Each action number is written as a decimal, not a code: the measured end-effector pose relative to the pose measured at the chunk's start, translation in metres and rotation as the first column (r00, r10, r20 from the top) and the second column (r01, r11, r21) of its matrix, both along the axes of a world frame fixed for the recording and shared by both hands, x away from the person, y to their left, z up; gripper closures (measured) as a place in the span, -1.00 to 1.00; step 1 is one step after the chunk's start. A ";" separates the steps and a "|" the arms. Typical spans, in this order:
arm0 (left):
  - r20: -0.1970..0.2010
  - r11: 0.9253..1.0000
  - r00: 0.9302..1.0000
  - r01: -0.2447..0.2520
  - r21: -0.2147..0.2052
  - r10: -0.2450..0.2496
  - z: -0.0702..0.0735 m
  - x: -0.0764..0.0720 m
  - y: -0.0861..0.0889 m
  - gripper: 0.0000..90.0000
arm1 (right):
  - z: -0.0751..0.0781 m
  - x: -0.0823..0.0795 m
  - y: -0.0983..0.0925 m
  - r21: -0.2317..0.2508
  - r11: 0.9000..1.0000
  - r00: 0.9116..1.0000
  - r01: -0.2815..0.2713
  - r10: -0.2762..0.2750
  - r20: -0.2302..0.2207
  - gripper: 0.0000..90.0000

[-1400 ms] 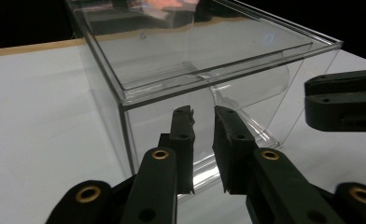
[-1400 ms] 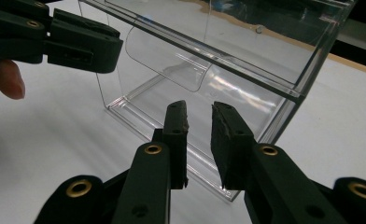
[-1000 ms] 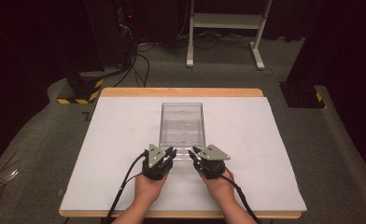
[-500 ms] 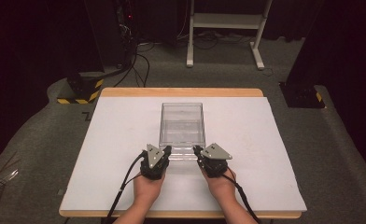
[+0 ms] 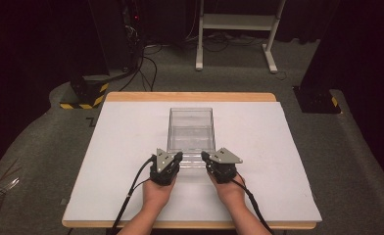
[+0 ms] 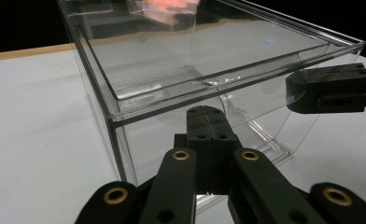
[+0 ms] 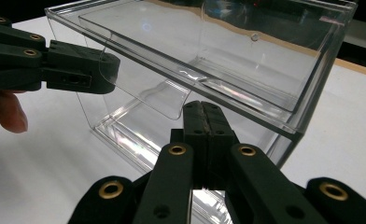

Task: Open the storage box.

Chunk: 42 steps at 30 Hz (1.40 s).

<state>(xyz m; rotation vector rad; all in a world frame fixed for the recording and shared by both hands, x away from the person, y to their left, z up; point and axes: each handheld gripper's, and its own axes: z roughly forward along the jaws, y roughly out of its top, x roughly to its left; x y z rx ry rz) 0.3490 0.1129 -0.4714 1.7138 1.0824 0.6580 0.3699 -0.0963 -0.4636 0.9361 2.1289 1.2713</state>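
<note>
In the high view, a clear plastic box (image 5: 191, 131) is sitting in the middle of a white table (image 5: 116, 147), its long axis running from near to far. The left gripper (image 5: 176, 159) and the right gripper (image 5: 204, 158) are flanking its near end, both pointing inward toward each other, about equally close.

In the left gripper view, the jaws are pressing together with no gap and nothing between them. The box (image 6: 139, 100) is lying directly ahead, its near wall just beyond the tips; the right gripper (image 6: 333, 88) is coming in from the right at rim height.

In the right gripper view, the jaws are likewise pinched together on nothing. The box (image 7: 246, 60) is sitting just ahead, and the left gripper (image 7: 85, 72) is reaching in from the left, seemingly touching the near wall.
</note>
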 end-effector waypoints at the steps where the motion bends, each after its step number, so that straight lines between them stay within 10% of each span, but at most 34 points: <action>1: 0.000 1.000 1.000 0.006 -0.006 -0.006 0.000 0.000 0.001 1.00 | 0.000 0.000 0.000 0.004 1.000 1.000 -0.003 0.003 -0.002 1.00; 7: 0.008 1.000 1.000 0.021 -0.018 -0.021 0.000 -0.002 0.002 1.00 | 0.001 0.000 -0.003 0.005 0.999 0.999 -0.033 0.033 0.009 1.00; 8: 0.020 0.990 1.000 -0.017 -0.141 0.020 -0.002 -0.003 -0.007 1.00 | 0.002 0.000 -0.003 0.001 0.999 0.999 -0.033 0.033 0.012 1.00; 9: 0.010 1.000 1.000 0.022 -0.019 -0.022 0.000 -0.004 0.002 1.00 | 0.002 -0.001 -0.003 0.000 0.999 0.999 -0.034 0.034 0.012 1.00; 42: 0.000 0.996 0.998 0.068 -0.050 -0.068 -0.001 -0.037 0.010 1.00 | 0.001 -0.037 -0.004 0.006 0.998 0.997 -0.070 0.069 0.023 1.00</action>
